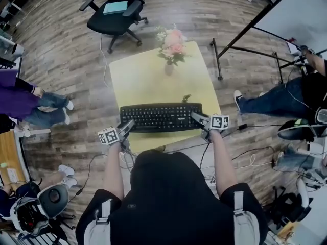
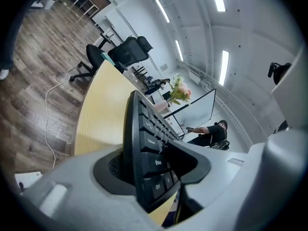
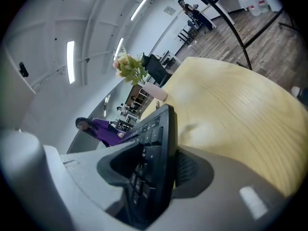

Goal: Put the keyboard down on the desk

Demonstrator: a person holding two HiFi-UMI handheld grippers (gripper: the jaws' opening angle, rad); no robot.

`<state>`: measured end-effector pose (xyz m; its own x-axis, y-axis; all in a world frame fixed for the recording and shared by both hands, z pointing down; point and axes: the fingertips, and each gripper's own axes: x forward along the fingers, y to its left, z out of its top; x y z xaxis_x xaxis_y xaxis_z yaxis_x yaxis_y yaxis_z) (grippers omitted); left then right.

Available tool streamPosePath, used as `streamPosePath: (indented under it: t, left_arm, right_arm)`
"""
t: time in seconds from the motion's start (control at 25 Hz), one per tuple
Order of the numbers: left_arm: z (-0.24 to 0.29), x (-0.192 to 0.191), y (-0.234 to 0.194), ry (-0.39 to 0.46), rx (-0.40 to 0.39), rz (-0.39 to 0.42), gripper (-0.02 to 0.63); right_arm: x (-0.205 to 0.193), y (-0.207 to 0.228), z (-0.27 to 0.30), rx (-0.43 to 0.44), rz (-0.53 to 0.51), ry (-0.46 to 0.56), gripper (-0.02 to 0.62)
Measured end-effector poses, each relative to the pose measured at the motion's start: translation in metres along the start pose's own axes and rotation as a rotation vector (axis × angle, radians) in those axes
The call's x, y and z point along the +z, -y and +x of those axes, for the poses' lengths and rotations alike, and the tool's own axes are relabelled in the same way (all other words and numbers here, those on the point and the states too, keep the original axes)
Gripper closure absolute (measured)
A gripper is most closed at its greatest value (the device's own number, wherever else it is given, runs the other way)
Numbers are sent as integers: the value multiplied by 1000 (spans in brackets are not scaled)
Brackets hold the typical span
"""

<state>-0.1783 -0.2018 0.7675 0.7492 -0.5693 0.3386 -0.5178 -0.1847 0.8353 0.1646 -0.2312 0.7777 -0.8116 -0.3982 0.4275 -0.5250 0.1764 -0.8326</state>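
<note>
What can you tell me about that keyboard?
The keyboard is black and plastic-looking, with white-lettered keys. It lies keys up, lengthwise along the near edge of the yellow desk. Its left end sits between the left gripper's jaws, its right end between the right gripper's, a gap showing on one side of each.

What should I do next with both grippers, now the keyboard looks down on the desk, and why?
Probably open the left gripper and right gripper fully, then draw them sideways off the ends. The keyboard appears to lie flat on the desk, yet each end sits between a gripper's jaws; whether the pads press is unclear.
</note>
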Motion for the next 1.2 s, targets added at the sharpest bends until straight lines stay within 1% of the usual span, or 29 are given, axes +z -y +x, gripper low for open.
streamPosePath:
  t: [0.16, 0.28, 0.44, 0.64, 0.84, 1.0, 1.2]
  left_arm:
    - [8, 5, -17, -23, 55, 28, 394]
    - [9, 6, -28, -43, 99, 60, 382]
    - [8, 8, -33, -61, 132, 96, 362]
    - [11, 10, -41, -74, 157, 121, 354]
    - [14, 11, -51, -90, 197, 151, 344]
    - [17, 14, -51, -95, 227, 195, 336]
    - [16, 14, -55, -109, 262, 225, 324]
  right_arm:
    - [-2, 17, 11, -51, 14, 1, 387]
    - [-5, 21, 15, -75, 18, 0, 381]
    - [-7, 26, 18, -110, -2, -19, 376]
    - [-5, 31, 24, -130, -11, -41, 371]
    - [-4, 39, 27, -178, -25, -33, 361]
    - [-6, 46, 28, -229, -40, -23, 350]
    - [-8, 47, 28, -247, -48, -15, 348]
